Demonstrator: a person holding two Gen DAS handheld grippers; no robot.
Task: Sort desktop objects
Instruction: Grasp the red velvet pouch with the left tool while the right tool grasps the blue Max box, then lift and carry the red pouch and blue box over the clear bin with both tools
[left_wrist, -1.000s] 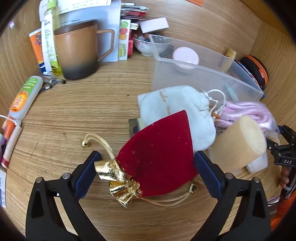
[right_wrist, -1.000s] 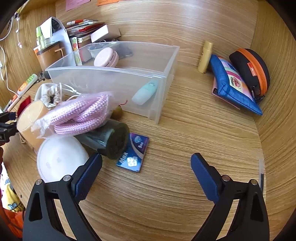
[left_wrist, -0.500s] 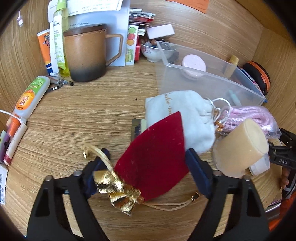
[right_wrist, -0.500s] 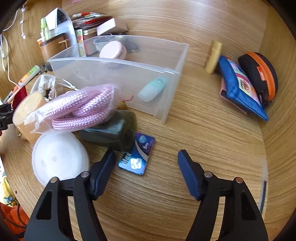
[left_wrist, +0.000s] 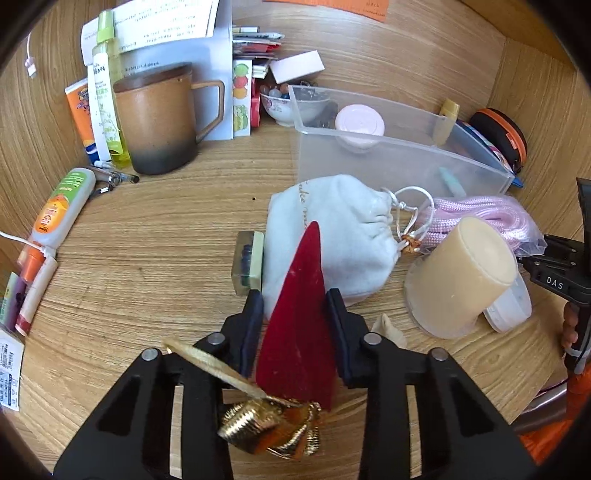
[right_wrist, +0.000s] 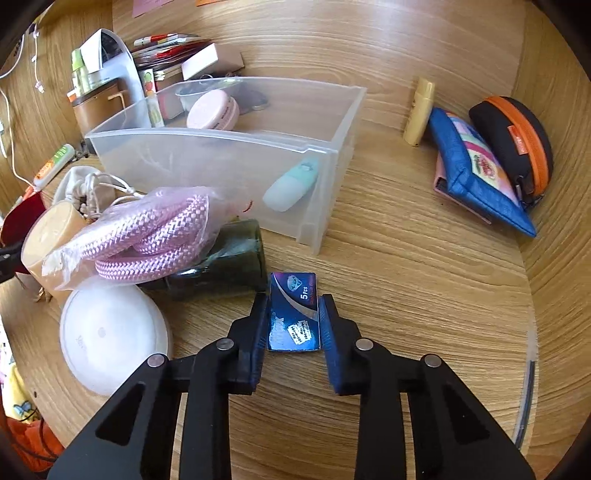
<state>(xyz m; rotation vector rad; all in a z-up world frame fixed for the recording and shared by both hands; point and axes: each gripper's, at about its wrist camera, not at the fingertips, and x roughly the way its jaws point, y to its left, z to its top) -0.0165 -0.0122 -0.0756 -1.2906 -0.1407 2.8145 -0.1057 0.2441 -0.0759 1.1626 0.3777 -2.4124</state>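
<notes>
My left gripper (left_wrist: 295, 295) is closing its jaws on a red velvet pouch (left_wrist: 299, 332) with a gold top (left_wrist: 273, 428) and cord. The pads squeeze the pouch into a narrow upright wedge in front of a white drawstring pouch (left_wrist: 332, 229). My right gripper (right_wrist: 293, 301) is closing on a small dark blue packet (right_wrist: 293, 317) that lies flat on the wooden desk, one pad against each long side. A clear plastic bin (right_wrist: 221, 162) stands behind, holding a pink round case (right_wrist: 212, 110) and a mint bottle (right_wrist: 291, 184).
Beside the bin lie a bagged pink rope (right_wrist: 155, 232), a dark green jar (right_wrist: 229, 266), a white dome (right_wrist: 110, 332) and a beige cylinder (left_wrist: 461, 269). A brown mug (left_wrist: 155, 122), tubes and papers crowd the far left. A blue pouch (right_wrist: 476, 166) and a black-orange case (right_wrist: 517, 144) sit right.
Both grippers went from wide open to closed in. The left one pinched the red pouch, which folded upright. The right one came in around the blue packet.
</notes>
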